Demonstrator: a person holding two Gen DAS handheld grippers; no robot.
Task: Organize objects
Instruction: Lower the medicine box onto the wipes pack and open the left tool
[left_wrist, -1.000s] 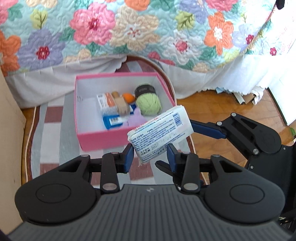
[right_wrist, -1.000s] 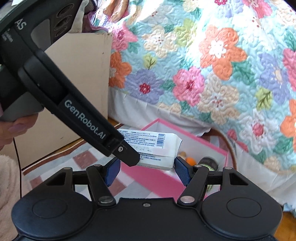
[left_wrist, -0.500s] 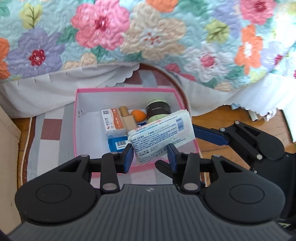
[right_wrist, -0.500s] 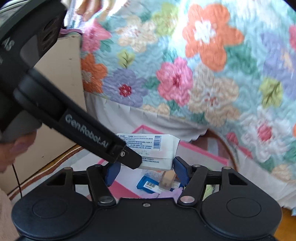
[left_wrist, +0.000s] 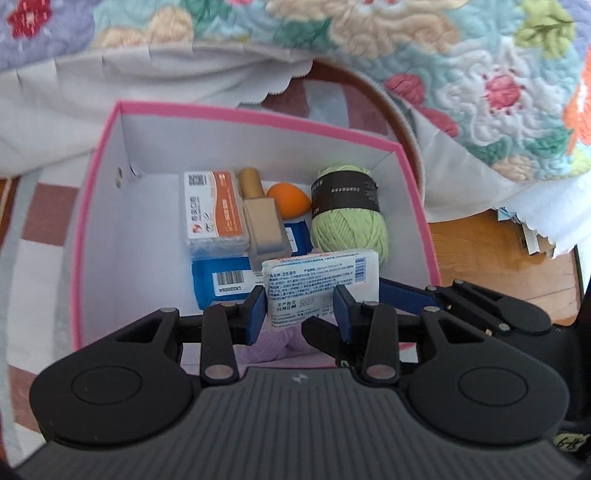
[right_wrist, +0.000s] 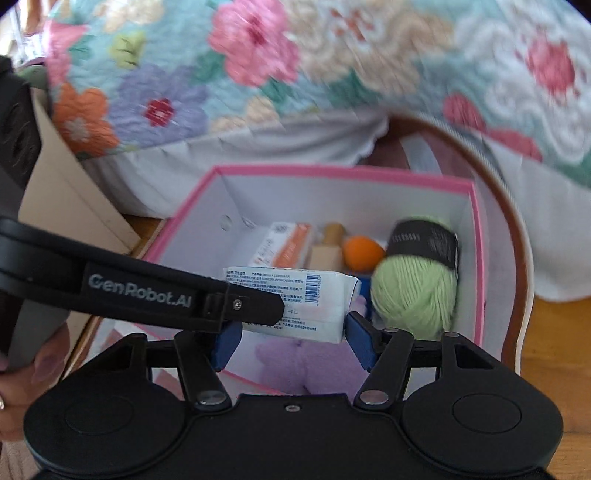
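A white printed packet (left_wrist: 321, 280) hangs over the inside of the pink box (left_wrist: 258, 118), just above a purple plush (left_wrist: 269, 343). My left gripper (left_wrist: 299, 306) is shut on its narrow sides. My right gripper (right_wrist: 291, 330) is shut on the long ends of the same packet (right_wrist: 295, 288); one of its fingers (left_wrist: 402, 291) shows behind the packet's right end. The left gripper's black arm (right_wrist: 147, 291) crosses the right wrist view. In the box (right_wrist: 332, 171) lie green yarn (left_wrist: 347, 221), an orange sponge (left_wrist: 288, 201), a beige bottle (left_wrist: 262, 221), an orange-white pack (left_wrist: 214, 210) and a blue carton (left_wrist: 221, 280).
The box stands on a checked rug (left_wrist: 40, 206) beside a bed with a floral quilt (left_wrist: 480, 74) and a white skirt (left_wrist: 147, 74). A cardboard panel (right_wrist: 74, 192) stands at the left. Wood floor with paper scraps (left_wrist: 532, 236) lies at the right. A hand (right_wrist: 22, 387) holds the left gripper.
Both grippers have come down and forward with the packet between them, from in front of the box to over its inside. The box now fills more of each view.
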